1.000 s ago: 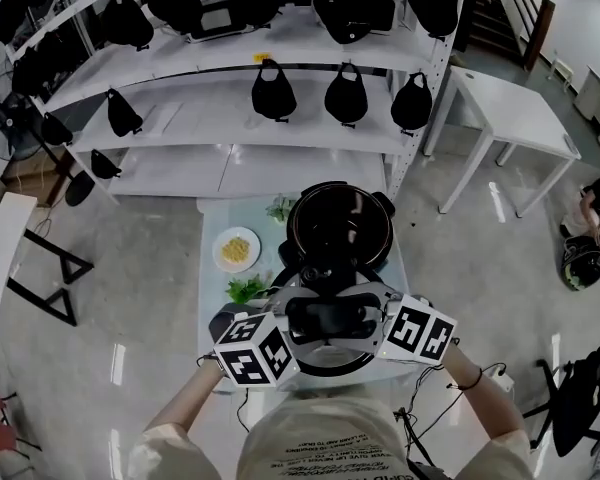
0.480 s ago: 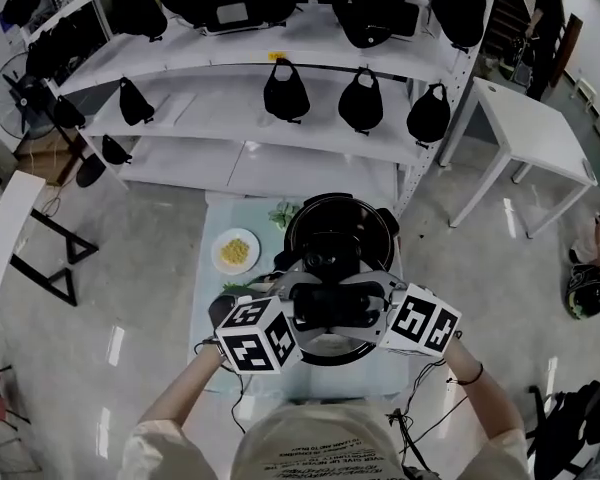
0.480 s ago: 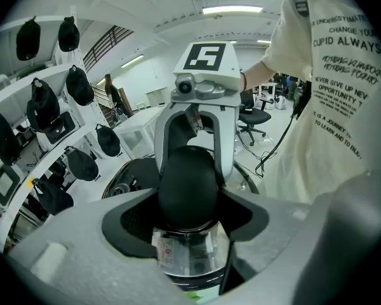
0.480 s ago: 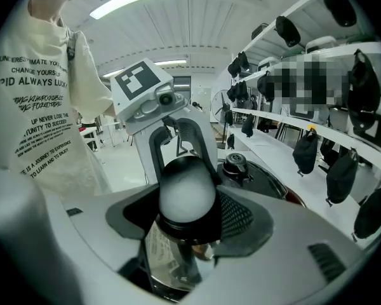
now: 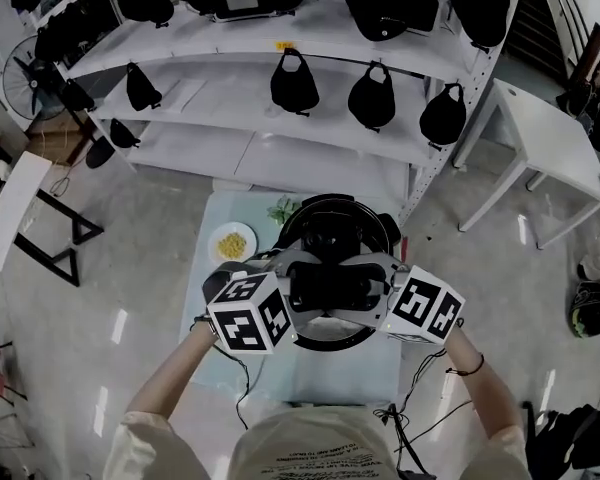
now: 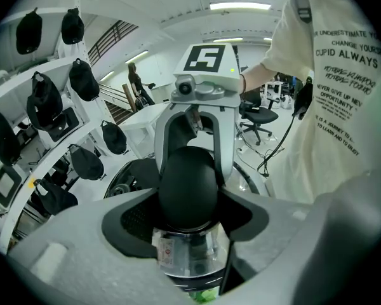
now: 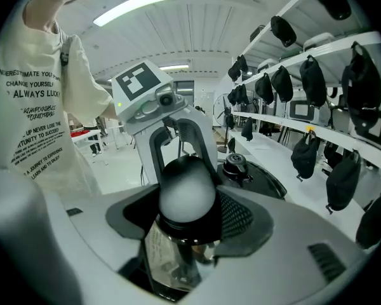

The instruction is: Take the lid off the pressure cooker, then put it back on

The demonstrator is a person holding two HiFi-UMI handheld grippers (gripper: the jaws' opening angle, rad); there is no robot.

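Head view, looking steeply down: a person holds the lid [image 5: 325, 342] of the pressure cooker in the air with both grippers, one at each end of its dark handle [image 5: 330, 286]. The lid hangs over the near edge of the open cooker [image 5: 368, 224], on the person's side of it, and hides part of the cooker's near rim. The cooker stands on a small pale desk [image 5: 320, 380].

Left gripper [image 6: 189, 192]: its fingers are clamped on the rounded black end of the handle, with the lid's shiny body and a sticker showing just below. The marker cube [image 5: 248, 314] of this gripper sits at the lid's left.

Right gripper [image 7: 187, 199]: its fingers are likewise closed on the opposite end of the handle. Its marker cube [image 5: 426, 306] sits at the lid's right. Each gripper view shows the other gripper facing it across the handle.

On the desk, left of the cooker: a white plate [image 5: 220, 251] carrying yellow food, and leafy greens [image 5: 280, 210] just beside the cooker's far left rim. White shelves [image 5: 280, 138] holding black bags stand beyond the desk.
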